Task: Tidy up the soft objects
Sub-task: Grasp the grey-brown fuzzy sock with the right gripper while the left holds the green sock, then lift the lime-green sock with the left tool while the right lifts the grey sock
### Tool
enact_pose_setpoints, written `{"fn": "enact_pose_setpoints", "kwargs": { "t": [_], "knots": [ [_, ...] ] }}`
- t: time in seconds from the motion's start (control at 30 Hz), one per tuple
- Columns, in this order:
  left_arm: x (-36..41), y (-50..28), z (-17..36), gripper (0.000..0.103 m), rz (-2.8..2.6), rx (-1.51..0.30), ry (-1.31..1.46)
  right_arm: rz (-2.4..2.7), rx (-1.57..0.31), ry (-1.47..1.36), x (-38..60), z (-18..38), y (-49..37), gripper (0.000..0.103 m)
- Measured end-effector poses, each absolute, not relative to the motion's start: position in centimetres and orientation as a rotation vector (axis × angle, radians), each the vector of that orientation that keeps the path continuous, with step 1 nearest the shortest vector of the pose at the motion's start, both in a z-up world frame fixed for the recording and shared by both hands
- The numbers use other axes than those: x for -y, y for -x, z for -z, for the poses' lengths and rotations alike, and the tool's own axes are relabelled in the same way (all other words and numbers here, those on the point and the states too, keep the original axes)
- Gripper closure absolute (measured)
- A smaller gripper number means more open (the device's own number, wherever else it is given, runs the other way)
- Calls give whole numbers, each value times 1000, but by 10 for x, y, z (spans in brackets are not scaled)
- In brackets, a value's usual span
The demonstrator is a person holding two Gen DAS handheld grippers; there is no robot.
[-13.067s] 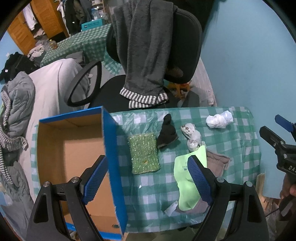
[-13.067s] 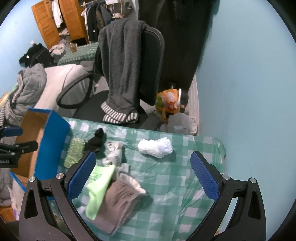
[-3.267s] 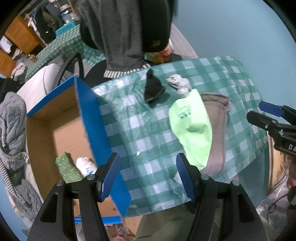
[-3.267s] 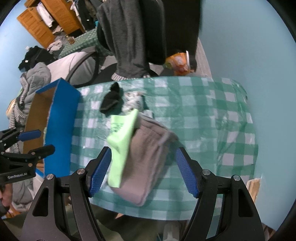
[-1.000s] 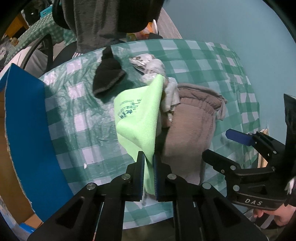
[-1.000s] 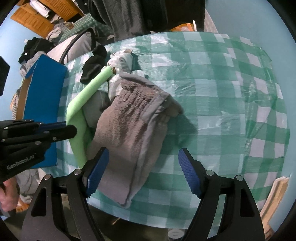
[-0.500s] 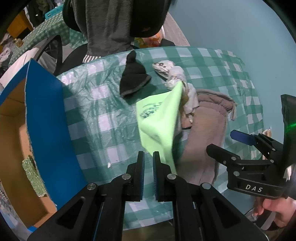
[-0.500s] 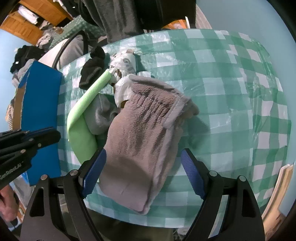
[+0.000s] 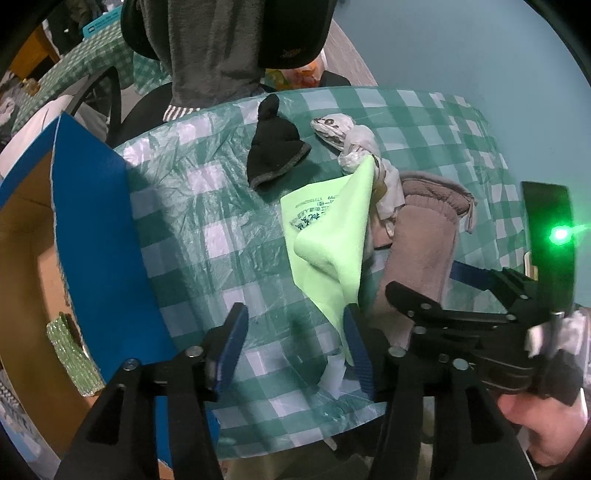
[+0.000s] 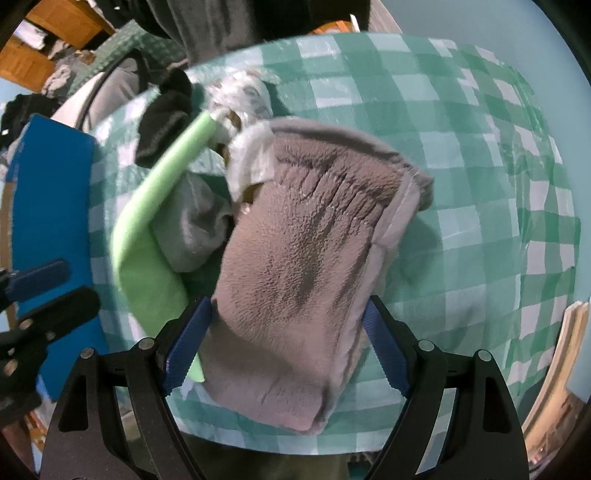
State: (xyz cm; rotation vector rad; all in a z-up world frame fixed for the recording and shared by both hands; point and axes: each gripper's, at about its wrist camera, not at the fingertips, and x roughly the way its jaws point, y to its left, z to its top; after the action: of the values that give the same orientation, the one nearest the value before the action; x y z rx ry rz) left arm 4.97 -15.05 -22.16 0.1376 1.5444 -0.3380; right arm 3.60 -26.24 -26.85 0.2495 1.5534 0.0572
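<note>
Left gripper (image 9: pixel 295 347), pinched on green cloth (image 9: pixel 332 236) half a second ago, now spread open beside it on checked table (image 9: pixel 207 221); right gripper (image 10: pixel 284 343) open, straddling brown fleece (image 10: pixel 306 266)

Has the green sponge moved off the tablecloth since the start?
Yes. The green sponge now lies inside the cardboard box, left of its blue flap.

A pale blue wall (image 9: pixel 461 48) is seen on the right; wooden cabinets (image 10: pixel 55 33) are noted far left.
</note>
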Motion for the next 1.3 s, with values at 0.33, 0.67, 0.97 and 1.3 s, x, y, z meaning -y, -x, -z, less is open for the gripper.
{"fn": "enact_pose_setpoints", "kwargs": {
  "t": [0.33, 0.67, 0.97, 1.3],
  "knots": [
    [170, -54, 228, 31, 392, -1577, -100, -71, -1539, -267, 273, 263, -29, 51],
    [174, -66, 260, 55, 337, -1649, -29, -148, -1529, -252, 277, 255, -21, 80],
    [169, -65, 257, 99, 363, -1632, -20, -173, -1500, -245, 287, 244, -13, 86],
    [167, -58, 235, 101, 389, -1560, -41, -178, -1443, -237, 296, 224, -8, 87]
  ]
}}
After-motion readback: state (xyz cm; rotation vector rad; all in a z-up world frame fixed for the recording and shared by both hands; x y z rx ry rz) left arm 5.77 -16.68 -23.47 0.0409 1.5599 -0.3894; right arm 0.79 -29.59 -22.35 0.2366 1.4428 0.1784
